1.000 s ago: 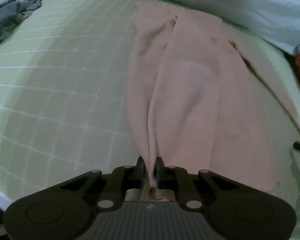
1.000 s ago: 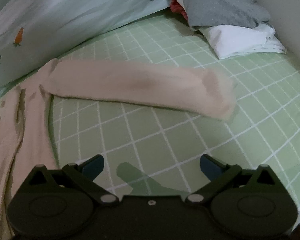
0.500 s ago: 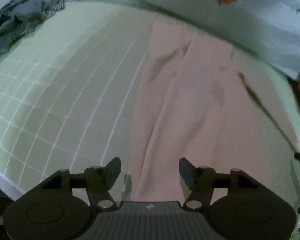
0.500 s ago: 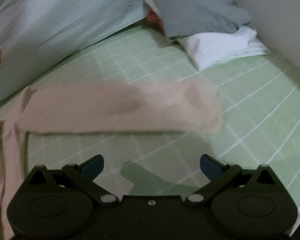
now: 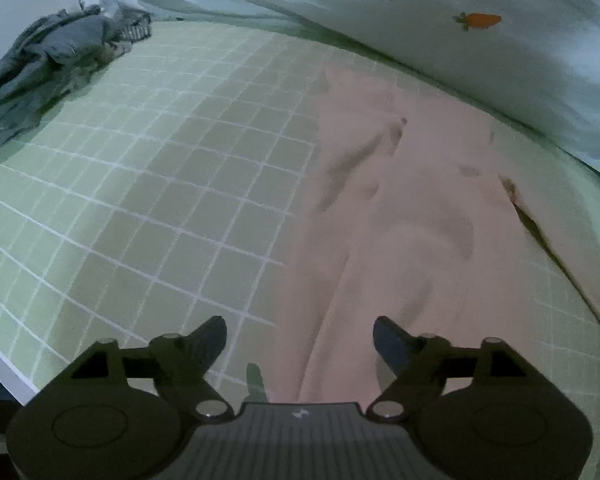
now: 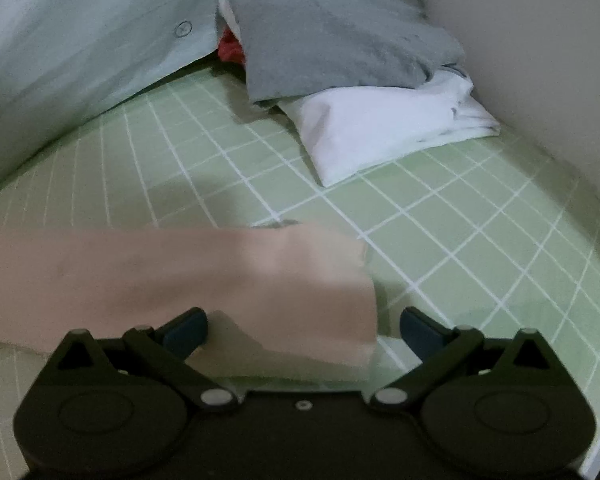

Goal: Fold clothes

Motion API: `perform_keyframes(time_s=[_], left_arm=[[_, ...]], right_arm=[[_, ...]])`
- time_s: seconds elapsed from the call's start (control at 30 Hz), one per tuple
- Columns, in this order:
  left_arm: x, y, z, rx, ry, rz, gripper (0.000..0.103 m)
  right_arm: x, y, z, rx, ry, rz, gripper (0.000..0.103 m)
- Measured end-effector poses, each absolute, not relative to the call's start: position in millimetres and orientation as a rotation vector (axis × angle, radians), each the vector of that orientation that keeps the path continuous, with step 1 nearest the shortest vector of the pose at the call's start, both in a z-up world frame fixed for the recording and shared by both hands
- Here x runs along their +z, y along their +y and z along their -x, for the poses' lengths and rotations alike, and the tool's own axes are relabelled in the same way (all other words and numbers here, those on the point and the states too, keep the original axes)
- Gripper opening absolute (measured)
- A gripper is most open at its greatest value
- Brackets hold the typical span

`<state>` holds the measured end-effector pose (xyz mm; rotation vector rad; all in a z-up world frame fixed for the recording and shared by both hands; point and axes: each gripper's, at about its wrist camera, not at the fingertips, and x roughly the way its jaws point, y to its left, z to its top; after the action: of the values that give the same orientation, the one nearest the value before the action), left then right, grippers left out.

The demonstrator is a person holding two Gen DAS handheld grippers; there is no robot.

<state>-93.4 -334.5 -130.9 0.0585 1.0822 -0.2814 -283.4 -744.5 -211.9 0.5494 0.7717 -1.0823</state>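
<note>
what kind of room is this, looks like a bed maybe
Most likely a bedroom: the green checked sheet covers a bed, a pale carrot-print duvet lies bunched behind it, and folded clothes sit by the wall.

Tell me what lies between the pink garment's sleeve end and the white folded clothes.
Only bare green checked sheet, as the right wrist view shows. Nothing sits on that stretch between the sleeve end and the white clothes.
</note>
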Motion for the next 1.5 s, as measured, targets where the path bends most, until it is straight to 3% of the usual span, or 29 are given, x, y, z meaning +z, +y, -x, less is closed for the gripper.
perform_keyframes(time_s=[0.13,0.2,0.27,0.3,0.33,0.47,0.73,0.8,0.87,0.93,1.03,1.5], left_arm=[[-129,-334,84,-0.276,1.085,-0.055,0.082],[-127,-334,79,-0.269,1.084,-0.063,0.083],[-127,-334,75,-0.275,1.08,-0.076,0.086],[-126,-333,73,-0.278,1.078,-0.082,0.086],[-126,-333,71,-0.282,1.077,-0.089,0.086],[-127,-322,63,-0.296,1.074,-0.065,0.086],[-125,-310,36,-0.324,1.073,-0.027,0.086],[-125,-307,26,-0.342,1.07,-0.025,0.086],[-126,-306,16,-0.351,1.069,-0.026,0.086],[-126,-307,6,-0.356,1.064,-0.029,0.086],[-125,-312,-3,-0.376,1.05,-0.045,0.086],[-139,-424,15,-0.692,1.032,-0.188,0.082]], right_arm=[[-212,-746,284,-1.061,0.775,-0.541,0.101],[-208,-742,283,-1.022,0.771,-0.513,0.085],[-204,-738,279,-0.966,0.775,-0.476,0.044],[-201,-733,273,-0.936,0.79,-0.442,0.034],[-198,-729,267,-0.931,0.81,-0.402,0.016],[-175,-709,245,-0.899,0.749,-0.32,0.007],[-115,-624,157,-0.536,0.621,-0.301,0.007],[-111,-598,132,-0.383,0.611,-0.354,0.013],[-111,-575,111,-0.255,0.617,-0.421,0.055],[-113,-557,101,-0.219,0.64,-0.432,0.074],[-120,-545,105,-0.269,0.692,-0.302,0.088],[-160,-602,172,-0.744,0.852,-0.401,0.09]])
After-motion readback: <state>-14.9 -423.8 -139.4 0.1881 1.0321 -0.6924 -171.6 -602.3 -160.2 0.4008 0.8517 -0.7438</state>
